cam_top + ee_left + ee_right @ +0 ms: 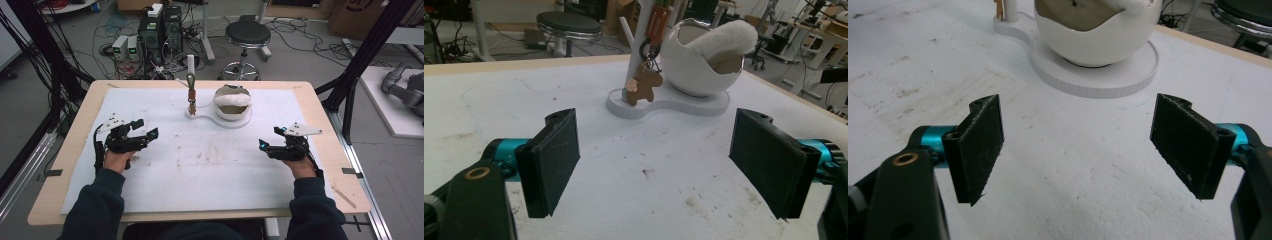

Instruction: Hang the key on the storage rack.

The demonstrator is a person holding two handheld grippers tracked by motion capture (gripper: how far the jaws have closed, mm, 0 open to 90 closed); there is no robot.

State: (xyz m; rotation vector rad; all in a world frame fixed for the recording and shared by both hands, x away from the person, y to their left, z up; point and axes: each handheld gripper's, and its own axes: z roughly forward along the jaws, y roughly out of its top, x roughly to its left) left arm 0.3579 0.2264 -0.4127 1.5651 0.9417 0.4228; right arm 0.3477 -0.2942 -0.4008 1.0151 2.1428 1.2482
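We hold both grippers, left [148,128] and right [268,139], released and empty at mid-frame, the stand [218,120] at upper centre untouched.

A wooden table [70,150] carries a stained white sheet [210,170].

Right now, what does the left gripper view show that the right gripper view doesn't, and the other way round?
The left gripper view shows a brown horse-shaped charm hanging from the white post and white fluffy padding sticking out of the bowl. The right gripper view looks closer at the bowl's brown inside and the round base under it. Both show the white egg-shaped bowl, the white mat and open black jaws.
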